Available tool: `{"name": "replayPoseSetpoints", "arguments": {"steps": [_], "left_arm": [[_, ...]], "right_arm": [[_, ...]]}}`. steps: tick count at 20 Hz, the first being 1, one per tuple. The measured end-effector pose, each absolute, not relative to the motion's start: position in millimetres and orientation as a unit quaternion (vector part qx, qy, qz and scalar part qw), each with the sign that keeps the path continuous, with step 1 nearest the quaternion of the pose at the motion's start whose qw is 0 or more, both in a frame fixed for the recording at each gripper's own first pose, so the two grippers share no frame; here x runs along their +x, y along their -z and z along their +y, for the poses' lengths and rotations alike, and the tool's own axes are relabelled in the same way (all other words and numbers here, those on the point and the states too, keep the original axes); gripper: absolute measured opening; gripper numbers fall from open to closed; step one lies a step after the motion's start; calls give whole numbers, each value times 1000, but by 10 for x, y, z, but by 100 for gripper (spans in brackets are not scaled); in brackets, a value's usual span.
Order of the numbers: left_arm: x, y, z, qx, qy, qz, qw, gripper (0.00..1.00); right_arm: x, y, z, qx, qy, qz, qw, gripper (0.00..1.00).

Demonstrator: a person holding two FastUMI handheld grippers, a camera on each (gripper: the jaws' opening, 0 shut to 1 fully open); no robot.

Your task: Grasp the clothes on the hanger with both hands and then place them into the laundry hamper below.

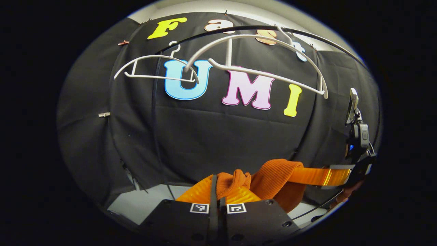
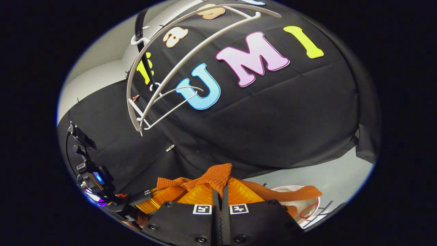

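Grippers both pinch the orange knit garment (image 1: 273, 177): left gripper (image 1: 218, 191) and right gripper (image 2: 220, 191) clamped on it, below bare white hangers (image 1: 259, 68), above the hamper (image 2: 307, 205).

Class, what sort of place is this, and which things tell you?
Probably a staged laundry booth: white hangers on a black rail, a black cloth wall, and a laundry hamper below.

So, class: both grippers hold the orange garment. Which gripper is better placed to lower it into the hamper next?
Right, probably. The right gripper pinches the orange garment, and the laundry hamper sits just beyond and beside it, fabric already trailing over its rim. The left gripper also grips it.
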State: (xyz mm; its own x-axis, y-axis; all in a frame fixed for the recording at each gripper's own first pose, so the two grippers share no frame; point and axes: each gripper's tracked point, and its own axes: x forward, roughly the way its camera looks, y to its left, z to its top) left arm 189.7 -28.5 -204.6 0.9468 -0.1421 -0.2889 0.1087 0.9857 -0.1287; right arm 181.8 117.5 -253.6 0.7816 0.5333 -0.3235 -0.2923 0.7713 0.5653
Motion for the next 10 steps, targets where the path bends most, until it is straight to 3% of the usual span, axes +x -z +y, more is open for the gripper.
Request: {"name": "replayPoseSetpoints", "arguments": {"steps": [6,10], "left_arm": [[2225,2950,-549,-103,79,208,969,5],[2383,3687,-596,-71,68,255,962,5]], "right_arm": [[1925,3612,890,225,-179,294,912,5],[1954,4450,765,182,-165,343,907,5]]}}
